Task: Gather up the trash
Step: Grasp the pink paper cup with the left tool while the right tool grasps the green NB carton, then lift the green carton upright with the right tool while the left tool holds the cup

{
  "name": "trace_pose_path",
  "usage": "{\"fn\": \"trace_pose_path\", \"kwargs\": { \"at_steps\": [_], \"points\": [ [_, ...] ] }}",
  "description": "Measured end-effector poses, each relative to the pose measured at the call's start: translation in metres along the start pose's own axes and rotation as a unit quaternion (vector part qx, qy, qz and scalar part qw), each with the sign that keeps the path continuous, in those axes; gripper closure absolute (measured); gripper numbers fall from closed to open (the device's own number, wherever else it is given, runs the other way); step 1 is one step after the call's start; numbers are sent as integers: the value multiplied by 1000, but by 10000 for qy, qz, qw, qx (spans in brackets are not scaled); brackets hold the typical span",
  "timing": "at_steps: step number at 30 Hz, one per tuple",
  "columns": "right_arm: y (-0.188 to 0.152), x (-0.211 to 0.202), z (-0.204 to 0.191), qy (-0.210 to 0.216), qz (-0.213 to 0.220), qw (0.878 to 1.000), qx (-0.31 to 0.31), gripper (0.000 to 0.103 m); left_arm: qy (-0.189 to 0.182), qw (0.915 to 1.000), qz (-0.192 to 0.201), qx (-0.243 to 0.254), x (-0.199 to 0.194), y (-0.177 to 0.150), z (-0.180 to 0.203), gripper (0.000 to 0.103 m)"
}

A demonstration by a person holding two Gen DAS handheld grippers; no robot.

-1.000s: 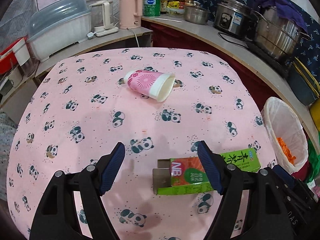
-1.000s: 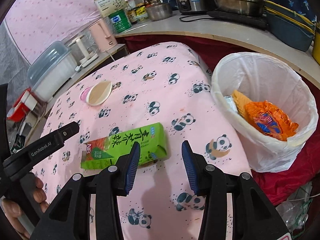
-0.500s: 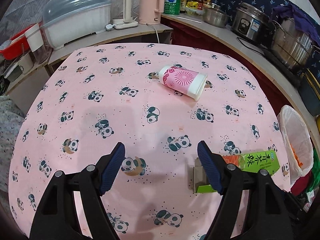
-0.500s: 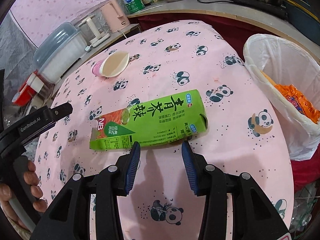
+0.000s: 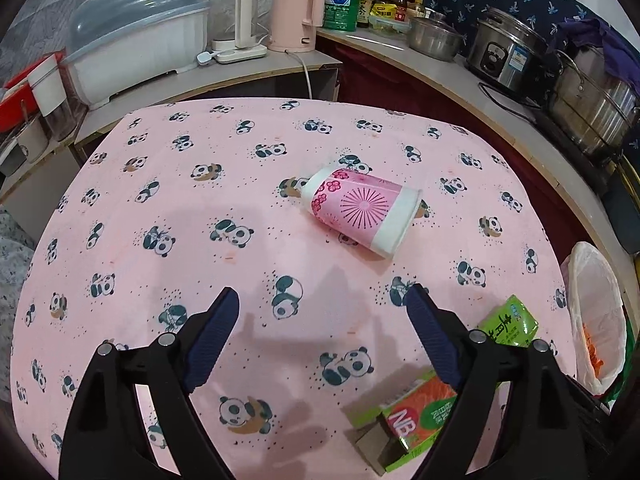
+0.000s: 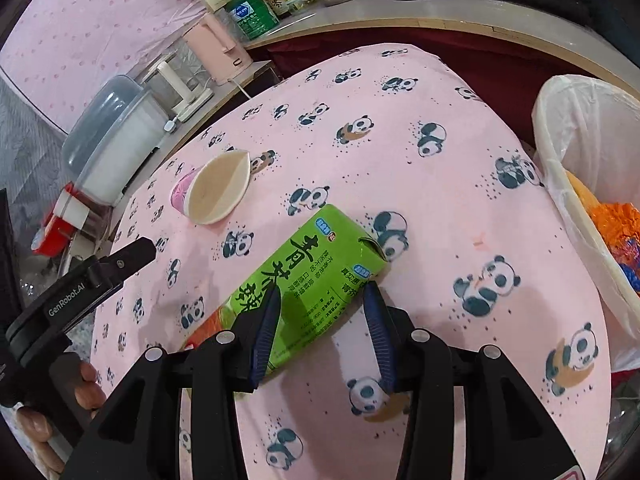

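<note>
Right gripper [image 6: 322, 294] is straddling the green carton [image 6: 308, 284] lying flat on the desk [image 6: 420, 208], jaws part open, pads not yet pressing. Left gripper [image 5: 322, 312] has just spread wider, empty, aimed at the tipped pink cup [image 5: 360, 212] farther back. Pickup stage for 2 items, I'd say: next, squeeze the carton, then carry it to the lined bin [image 6: 560, 128] at the desk's edge.
</note>
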State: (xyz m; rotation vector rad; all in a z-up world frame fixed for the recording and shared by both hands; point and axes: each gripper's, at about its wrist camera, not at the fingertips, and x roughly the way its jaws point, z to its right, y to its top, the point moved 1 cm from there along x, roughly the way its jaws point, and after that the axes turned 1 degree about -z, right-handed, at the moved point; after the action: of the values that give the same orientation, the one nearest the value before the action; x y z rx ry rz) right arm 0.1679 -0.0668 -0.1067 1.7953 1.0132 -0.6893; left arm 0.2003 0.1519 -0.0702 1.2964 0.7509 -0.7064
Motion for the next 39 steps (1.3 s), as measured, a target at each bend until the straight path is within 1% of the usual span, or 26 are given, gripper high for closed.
{"fn": "trace_pose_path", "kwargs": {
  "at_steps": [6,11,13,15,16,17,18,19,20,21,24,27,33,39],
  "points": [
    [16,9,-3,32,48,10000,49,61,-55,9998,-102,157,28,18,15,19],
    [24,8,0,-16,111,9999,72,61,11,9993,-189,314,53,27,29,20],
    [25,8,0,-21,107,9999,78,61,31,9993,-210,303,62,31,30,24],
    [24,9,0,-54,100,9999,51,61,-12,9992,-285,283,68,34,29,37],
    [24,10,0,-59,88,9999,41,61,-47,9991,-322,266,70,35,29,41],
    [24,11,0,-51,74,10000,42,61,-80,9990,-367,247,72,35,27,48],
    [23,12,-1,-43,64,10000,41,61,-112,9989,-393,236,73,34,26,58],
    [23,13,-2,-45,62,10000,33,61,-146,9988,-419,224,74,34,25,64],
    [23,14,-2,-43,53,10000,23,61,-190,9986,-452,209,75,33,23,75],
    [22,15,-4,-35,36,10000,11,61,-217,9985,-472,185,76,32,21,83],
    [20,17,-8,-29,-1,10000,-32,61,-174,9990,-393,102,72,31,14,89],
    [17,18,-11,-27,-25,10000,-53,61,-105,9994,-303,91,64,30,8,93],
    [8,15,-19,-56,-47,9999,-134,61,-33,9998,-195,-81,44,25,-14,96],
    [-6,14,-29,-74,-119,9997,-198,57,-25,9997,-187,-160,24,8,-34,97]
  ]
}}
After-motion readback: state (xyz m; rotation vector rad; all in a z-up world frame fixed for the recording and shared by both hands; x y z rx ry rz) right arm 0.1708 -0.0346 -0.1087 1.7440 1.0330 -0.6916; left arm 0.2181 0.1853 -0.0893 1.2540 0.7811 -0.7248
